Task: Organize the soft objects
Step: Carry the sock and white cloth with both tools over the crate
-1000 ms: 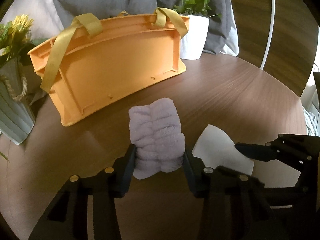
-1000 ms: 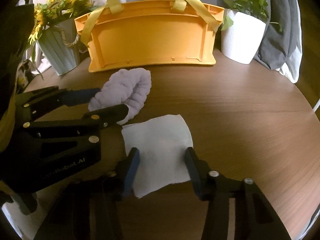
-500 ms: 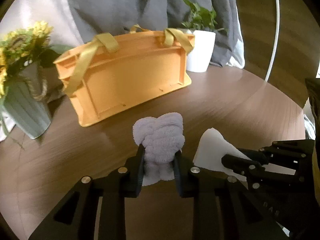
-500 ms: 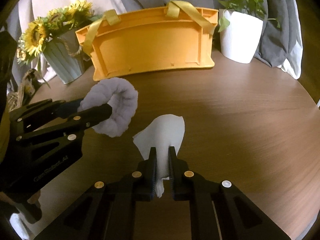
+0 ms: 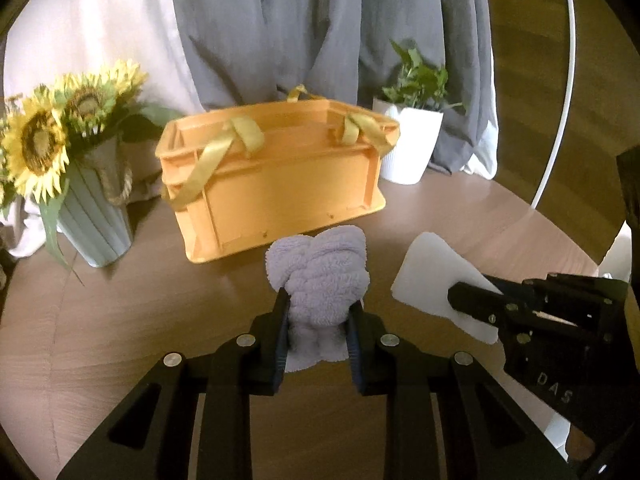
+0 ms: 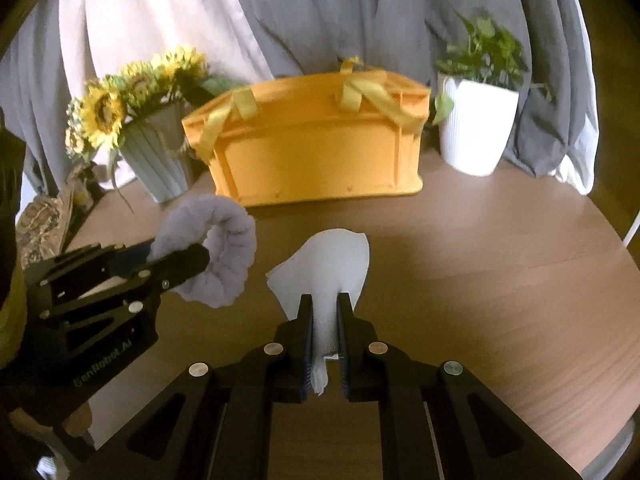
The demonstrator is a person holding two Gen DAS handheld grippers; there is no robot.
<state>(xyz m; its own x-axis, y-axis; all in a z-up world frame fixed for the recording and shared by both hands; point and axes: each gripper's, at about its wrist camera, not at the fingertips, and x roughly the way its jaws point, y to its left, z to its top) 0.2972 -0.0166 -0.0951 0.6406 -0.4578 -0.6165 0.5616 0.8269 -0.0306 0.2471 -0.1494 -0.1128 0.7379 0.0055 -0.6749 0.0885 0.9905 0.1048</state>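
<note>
In front of the orange basket (image 5: pixel 276 184), on the near side of the round wooden table (image 5: pixel 120 312), two soft items are being held clear of the tabletop. A fluffy lilac towel (image 5: pixel 320 280) is being squeezed between the pads of the left gripper (image 5: pixel 318 336), its jaws closed tight on the bundle; seen from the right wrist, the towel (image 6: pixel 224 248) is being kept curled over the finger ends. Just to the right of it, nearer than the basket, a white cloth (image 6: pixel 328 268) is being pinched by the right gripper (image 6: pixel 324 332), jaws nearly together with the fabric bunched between them and fanning out above. The basket is being shown open-topped, its yellow ribbon handles (image 5: pixel 208 156) draped down the front wall. A sunflower vase (image 5: pixel 92 208) is being seen left of the basket, a white potted plant (image 6: pixel 478 128) right of it, and grey curtains (image 5: pixel 280 32) behind it.
</note>
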